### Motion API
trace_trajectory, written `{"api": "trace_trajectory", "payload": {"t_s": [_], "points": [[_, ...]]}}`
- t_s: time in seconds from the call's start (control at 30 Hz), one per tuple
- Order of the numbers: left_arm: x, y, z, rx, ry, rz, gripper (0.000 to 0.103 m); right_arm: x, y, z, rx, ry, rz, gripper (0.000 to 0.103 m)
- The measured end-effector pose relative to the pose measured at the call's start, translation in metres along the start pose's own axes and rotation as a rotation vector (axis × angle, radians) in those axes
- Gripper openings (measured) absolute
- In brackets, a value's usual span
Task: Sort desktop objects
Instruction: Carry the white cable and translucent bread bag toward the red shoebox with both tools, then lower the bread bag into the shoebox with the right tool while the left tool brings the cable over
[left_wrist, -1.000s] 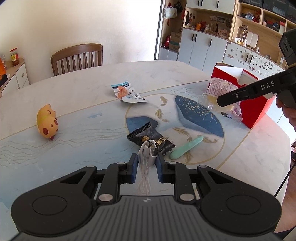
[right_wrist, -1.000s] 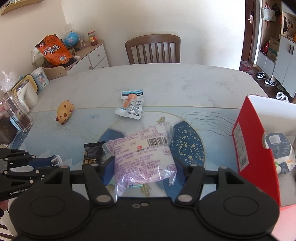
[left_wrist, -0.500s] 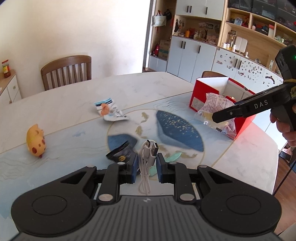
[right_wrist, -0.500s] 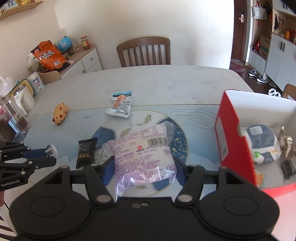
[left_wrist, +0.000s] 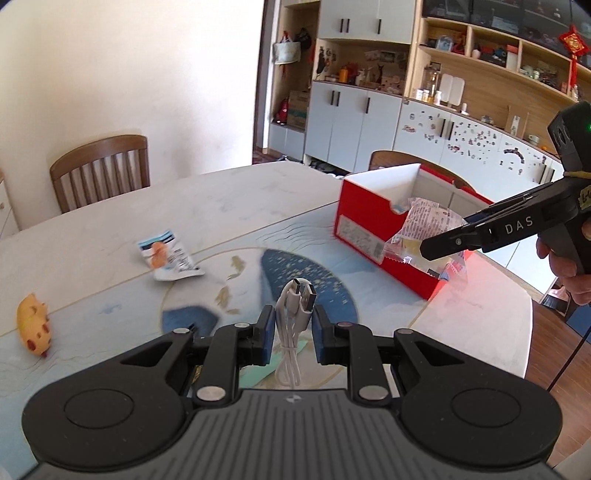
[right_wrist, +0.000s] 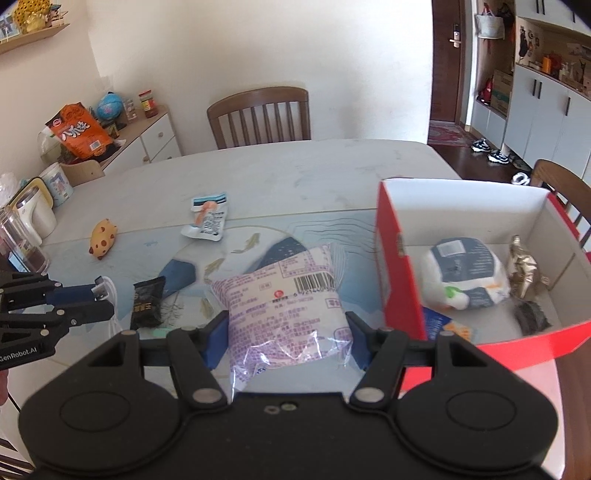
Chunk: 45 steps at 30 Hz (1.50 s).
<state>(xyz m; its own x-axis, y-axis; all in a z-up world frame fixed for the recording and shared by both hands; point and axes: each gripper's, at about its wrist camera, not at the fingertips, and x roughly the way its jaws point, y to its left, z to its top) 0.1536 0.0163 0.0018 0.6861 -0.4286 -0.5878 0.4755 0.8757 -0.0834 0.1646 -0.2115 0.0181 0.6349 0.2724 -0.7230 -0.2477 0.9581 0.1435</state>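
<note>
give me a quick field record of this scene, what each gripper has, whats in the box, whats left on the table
left gripper: shut on white usb cable
right gripper: shut on clear purple-print snack bag
red box: open, on table; holds a white and blue packet and a gold wrapper
loose on table: black sachet, white and blue pouch, yellow toy

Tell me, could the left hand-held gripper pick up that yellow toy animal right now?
Probably not: the left hand-held gripper is shut on a white USB cable, so it has no free grip. The yellow toy itself lies unobstructed on the table.
</note>
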Motion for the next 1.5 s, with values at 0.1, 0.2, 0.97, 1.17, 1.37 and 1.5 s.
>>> {"api": "trace_trajectory", "payload": {"t_s": [0.1, 0.2, 0.97, 1.17, 1.37, 1.5], "points": [[0.004, -0.011, 0.006, 0.008, -0.006, -0.008, 0.020, -0.007, -0.010, -0.001, 0.005, -0.008, -0.007, 0.064], [0.010, -0.022, 0.012, 0.017, -0.012, -0.015, 0.020, -0.013, -0.021, -0.001, 0.008, -0.017, -0.014, 0.064], [0.062, -0.105, 0.058, 0.069, -0.037, -0.056, 0.020, -0.034, -0.117, 0.000, 0.030, -0.025, -0.030, 0.064], [0.076, -0.127, 0.070, 0.077, -0.045, -0.073, 0.020, -0.034, -0.141, 0.000, 0.028, -0.022, -0.039, 0.064], [0.088, -0.146, 0.080, 0.092, -0.046, -0.086, 0.020, -0.033, -0.164, 0.004, 0.019, -0.025, -0.046, 0.064], [0.095, -0.156, 0.088, 0.097, -0.051, -0.090, 0.020, -0.030, -0.177, 0.008, 0.011, -0.024, -0.051, 0.064]]}}
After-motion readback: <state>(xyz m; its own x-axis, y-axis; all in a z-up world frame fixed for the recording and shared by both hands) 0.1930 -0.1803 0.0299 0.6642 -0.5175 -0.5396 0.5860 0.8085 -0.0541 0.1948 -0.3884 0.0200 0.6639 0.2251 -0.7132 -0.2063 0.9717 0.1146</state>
